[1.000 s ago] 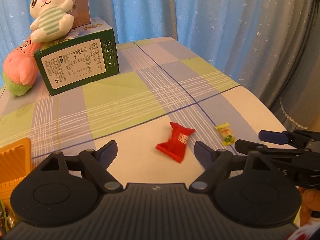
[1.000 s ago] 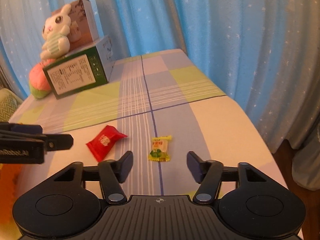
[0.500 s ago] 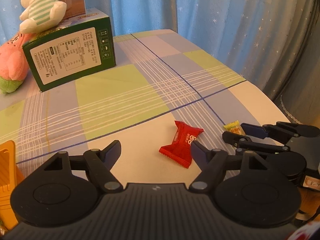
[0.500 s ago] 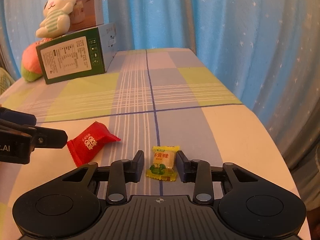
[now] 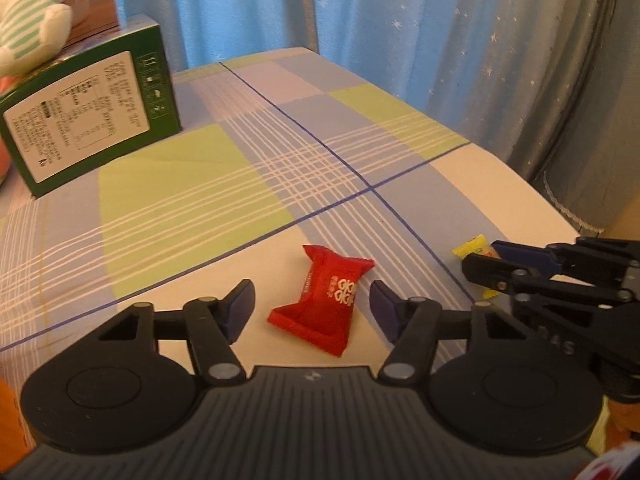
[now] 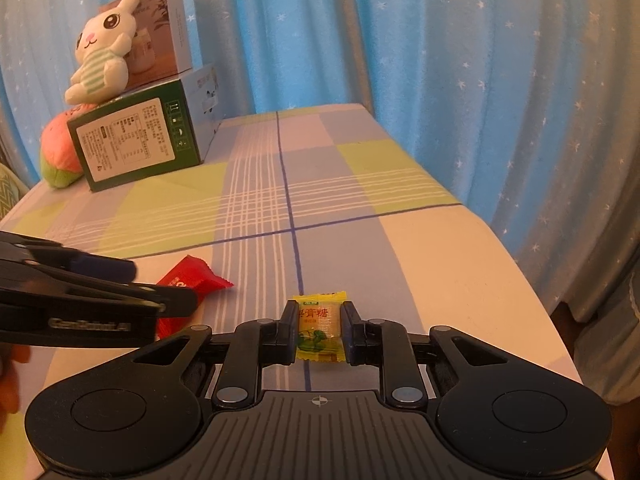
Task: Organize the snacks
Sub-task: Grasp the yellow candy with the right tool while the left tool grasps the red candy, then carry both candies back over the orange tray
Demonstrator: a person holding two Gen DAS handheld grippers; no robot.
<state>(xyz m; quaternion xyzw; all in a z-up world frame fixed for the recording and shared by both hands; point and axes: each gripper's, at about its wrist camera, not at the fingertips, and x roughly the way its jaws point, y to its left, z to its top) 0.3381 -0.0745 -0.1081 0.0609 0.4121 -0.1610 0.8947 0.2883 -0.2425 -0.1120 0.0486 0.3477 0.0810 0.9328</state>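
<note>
A red candy packet (image 5: 326, 296) lies on the checked tablecloth (image 5: 192, 184), between the two fingers of my left gripper (image 5: 312, 304), which is open around it without touching. It also shows in the right wrist view (image 6: 192, 276), partly behind the left gripper. My right gripper (image 6: 320, 326) is shut on a yellow-green candy (image 6: 320, 330), its pads pressing both sides, low over the table. In the left wrist view the yellow candy (image 5: 474, 248) peeks out from behind the right gripper's fingers (image 5: 504, 270).
A green box (image 6: 140, 138) stands at the back left with a plush rabbit (image 6: 102, 52) and a brown-and-white box (image 6: 160, 36) on top, a pink plush (image 6: 60, 152) beside it. Blue curtains hang behind. The table's right edge (image 6: 516, 264) is close.
My right gripper has closed on the yellow candy. My left gripper has moved forward so the red packet lies between its open fingers.
</note>
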